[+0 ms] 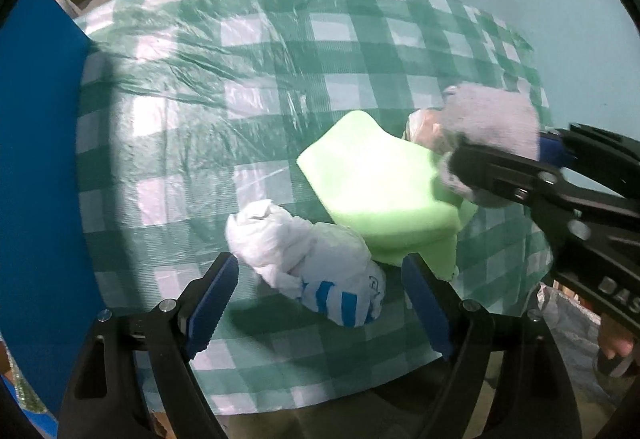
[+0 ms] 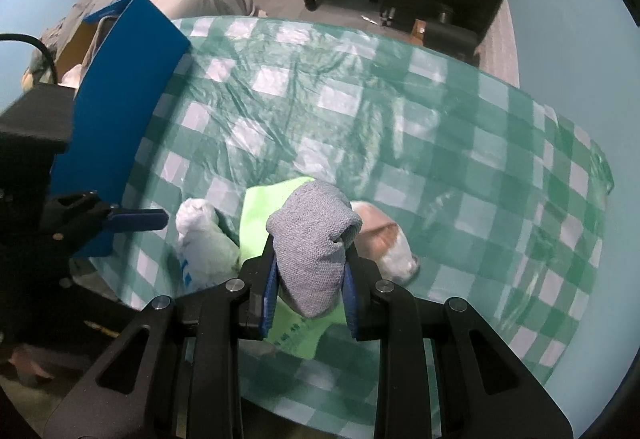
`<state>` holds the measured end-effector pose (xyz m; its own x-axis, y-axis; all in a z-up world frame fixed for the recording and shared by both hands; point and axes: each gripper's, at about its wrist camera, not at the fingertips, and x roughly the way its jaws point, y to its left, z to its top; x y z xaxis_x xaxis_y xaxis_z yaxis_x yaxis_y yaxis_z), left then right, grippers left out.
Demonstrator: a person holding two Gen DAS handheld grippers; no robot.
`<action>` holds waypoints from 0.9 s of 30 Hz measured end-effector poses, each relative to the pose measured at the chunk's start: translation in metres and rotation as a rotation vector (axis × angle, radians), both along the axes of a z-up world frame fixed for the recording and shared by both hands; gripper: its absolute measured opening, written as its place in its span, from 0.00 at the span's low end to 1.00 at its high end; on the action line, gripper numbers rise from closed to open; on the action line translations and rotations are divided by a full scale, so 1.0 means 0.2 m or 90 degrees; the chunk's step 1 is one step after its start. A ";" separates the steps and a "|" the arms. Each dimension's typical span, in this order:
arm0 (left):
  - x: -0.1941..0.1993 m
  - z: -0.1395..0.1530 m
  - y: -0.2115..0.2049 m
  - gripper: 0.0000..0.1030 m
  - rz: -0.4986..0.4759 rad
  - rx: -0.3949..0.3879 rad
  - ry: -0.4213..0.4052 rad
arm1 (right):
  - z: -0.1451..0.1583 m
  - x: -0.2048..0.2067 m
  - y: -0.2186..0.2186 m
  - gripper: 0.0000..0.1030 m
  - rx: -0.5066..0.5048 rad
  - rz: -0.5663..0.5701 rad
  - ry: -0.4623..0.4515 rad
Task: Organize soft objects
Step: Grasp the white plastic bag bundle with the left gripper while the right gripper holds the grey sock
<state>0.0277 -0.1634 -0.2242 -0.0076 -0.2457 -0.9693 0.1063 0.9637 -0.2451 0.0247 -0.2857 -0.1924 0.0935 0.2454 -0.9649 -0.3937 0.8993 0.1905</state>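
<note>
Clamped in the right gripper (image 2: 309,281), just before the lens: grey sock (image 2: 310,239), squeezed between the blue pads, lifted clear above the green sponge.

Spread below, a green-and-white checked tablecloth (image 1: 256,51) under clear plastic. At its left edge, a blue box (image 1: 36,159). Near the front edge, a lime-green sponge (image 1: 380,187); touching its near-left side, a white plastic bag (image 1: 308,263) with blue stripes; beyond the sponge, a pale crumpled bundle (image 2: 388,243).

Left gripper (image 1: 320,303) wide apart, straddling the white bag, pads not pressing it.
</note>
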 end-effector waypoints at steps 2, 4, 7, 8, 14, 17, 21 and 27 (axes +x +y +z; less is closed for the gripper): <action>0.01 -0.03 -0.01 0.82 0.014 -0.009 0.003 | 0.00 -0.01 -0.03 0.25 0.001 -0.005 0.003; 0.00 -0.05 0.00 0.80 0.024 -0.018 0.002 | 0.00 -0.02 -0.04 0.25 0.002 -0.007 0.005; -0.01 -0.08 0.02 0.53 0.023 -0.014 0.000 | -0.01 -0.04 -0.05 0.25 0.002 -0.006 0.008; -0.01 -0.10 0.03 0.53 0.022 -0.014 0.003 | -0.01 -0.04 -0.05 0.25 0.002 -0.005 0.009; -0.06 -0.07 0.11 0.43 0.020 -0.016 -0.017 | -0.01 -0.07 -0.06 0.25 0.008 -0.004 0.012; -0.08 -0.05 0.14 0.41 0.021 -0.019 -0.017 | -0.01 -0.07 -0.06 0.25 0.010 -0.004 0.011; -0.11 0.01 0.18 0.41 0.010 -0.009 -0.036 | 0.01 -0.08 -0.04 0.25 0.014 -0.002 0.008; -0.12 0.11 0.22 0.41 0.006 0.009 -0.061 | 0.05 -0.10 -0.02 0.25 0.017 -0.003 -0.001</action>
